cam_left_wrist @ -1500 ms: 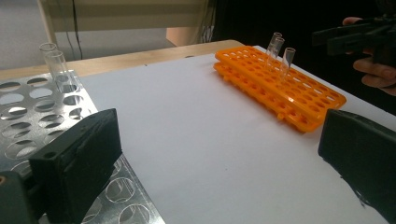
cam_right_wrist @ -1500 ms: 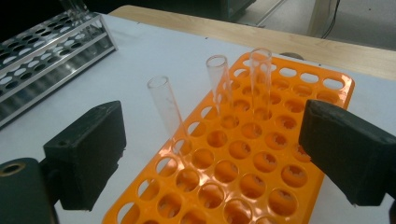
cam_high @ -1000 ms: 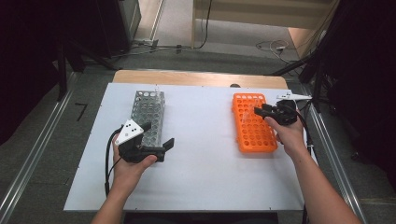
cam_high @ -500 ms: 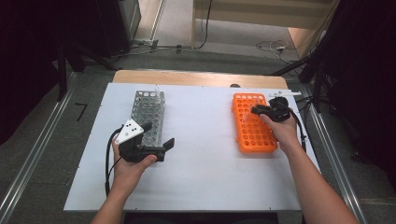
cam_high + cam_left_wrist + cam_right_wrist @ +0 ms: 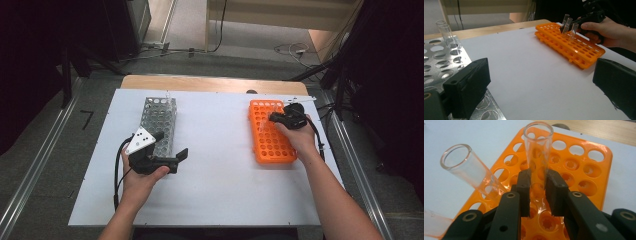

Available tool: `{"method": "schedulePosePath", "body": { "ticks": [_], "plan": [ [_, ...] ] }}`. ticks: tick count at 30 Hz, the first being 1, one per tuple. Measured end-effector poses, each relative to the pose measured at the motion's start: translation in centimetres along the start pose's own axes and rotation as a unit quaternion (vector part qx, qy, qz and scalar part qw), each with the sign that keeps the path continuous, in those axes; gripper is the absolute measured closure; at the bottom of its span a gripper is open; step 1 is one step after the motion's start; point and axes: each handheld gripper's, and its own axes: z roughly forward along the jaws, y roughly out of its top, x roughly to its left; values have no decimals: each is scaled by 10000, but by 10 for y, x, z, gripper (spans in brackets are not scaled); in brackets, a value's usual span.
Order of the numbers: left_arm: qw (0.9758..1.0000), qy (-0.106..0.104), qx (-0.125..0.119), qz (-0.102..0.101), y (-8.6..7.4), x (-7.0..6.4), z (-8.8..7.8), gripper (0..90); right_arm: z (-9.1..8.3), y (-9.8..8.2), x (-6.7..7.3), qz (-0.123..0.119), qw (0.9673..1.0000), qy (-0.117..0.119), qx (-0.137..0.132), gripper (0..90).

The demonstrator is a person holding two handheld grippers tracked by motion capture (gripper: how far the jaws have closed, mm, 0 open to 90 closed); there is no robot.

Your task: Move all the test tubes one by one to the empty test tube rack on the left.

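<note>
From my remote seat, the white table (image 5: 215,195) takes most of the high view, wood edge at the far side. On its left stands the metal rack (image 5: 159,124), long axis running away from me; in the left gripper view two clear tubes (image 5: 447,33) stand upright in holes at its far end, the rest of its visible holes bare. On the right lies the orange rack (image 5: 270,131), long axis also running near to far, slightly skewed.

My left gripper (image 5: 175,159) rests low just beside the metal rack's near end, jaws pointing toward the table's middle and standing wide apart with nothing between them (white tabletop shows in the gap).

My right gripper (image 5: 537,192) sits over the far part of the orange rack. Its jaws have just been closing and now clamp a glass tube (image 5: 538,152) between the pads. That tube stands nearly upright, mouth up, long axis vertical, lower end down among the rack's holes; whether it is seated in a hole I cannot tell.

Two more tubes sit in the orange rack: a leaning tube (image 5: 471,171) just beside the held one, mouth tipped away to the left in the right gripper view, and a third tube (image 5: 573,31) seen from the left gripper view.
</note>
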Motion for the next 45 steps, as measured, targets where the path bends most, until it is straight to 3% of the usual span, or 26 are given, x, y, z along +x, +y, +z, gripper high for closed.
{"method": "schedulePosePath", "body": {
  "ticks": [7, 17, 20, 29, 45],
  "plan": [
    [10000, 11, -12, -2, 0, 1, -2, 13, -1, 0, 2, -22, 9999, -103, -89, 741],
    [10000, 0, -14, 2, 0, 1, -1, 13, -21, 5, -1, 56, 9983, -55, -569, 743],
    [10000, -2, 0, 8, 0, 0, 0, 14, -31, 6, -4, 162, 9974, 64, -702, 743],
    [10000, -59, 13, 57, 0, -3, 3, 14, -64, 4, 1, 41, 9956, 261, -904, 743],
    [9999, -119, 48, 94, 0, -7, 6, 14, -100, -33, 25, -233, 9902, 912, -1035, 744]
  ]
}}
